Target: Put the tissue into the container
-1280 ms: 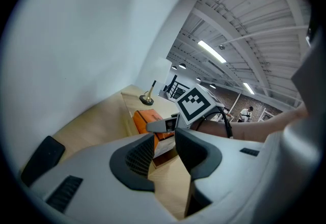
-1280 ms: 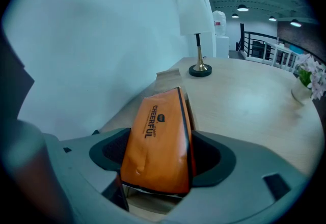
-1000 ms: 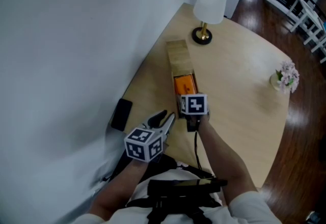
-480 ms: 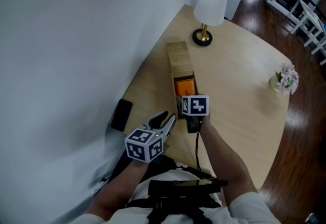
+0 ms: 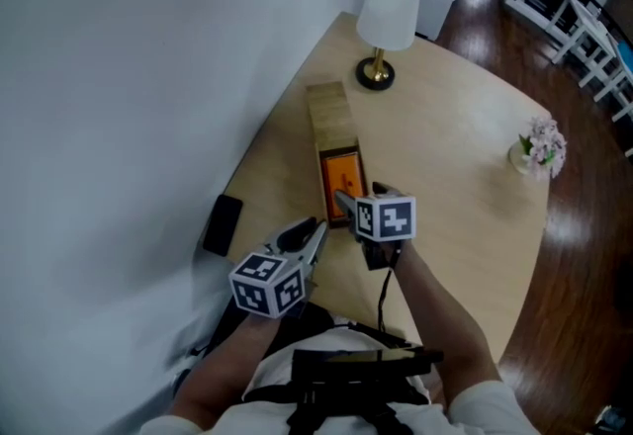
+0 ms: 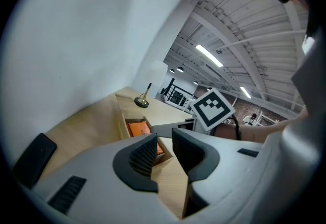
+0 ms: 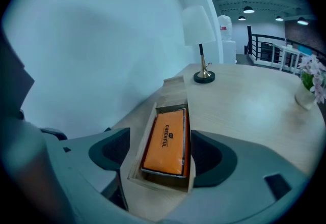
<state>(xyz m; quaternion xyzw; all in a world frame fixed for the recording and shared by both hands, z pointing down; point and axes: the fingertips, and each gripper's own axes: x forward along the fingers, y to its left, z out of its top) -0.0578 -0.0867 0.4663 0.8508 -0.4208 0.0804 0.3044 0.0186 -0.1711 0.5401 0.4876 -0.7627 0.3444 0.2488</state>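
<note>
Freed from the right tool [image 7: 160, 134], now spread and empty above it, the orange tissue pack [image 7: 165, 142] lay flat in the wooden box [image 7: 141, 152], while the left tool [image 6: 164, 139], empty and slightly apart, had just narrowed; lifting straight clear seemed wisest.

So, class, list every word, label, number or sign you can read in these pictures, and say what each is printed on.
"CHEERFUL": on the orange tissue pack, which lies in the wooden container.
Small logo beside that word: too small to read.
Right marker cube and left marker cube: black-and-white patterns only, no words.
</note>
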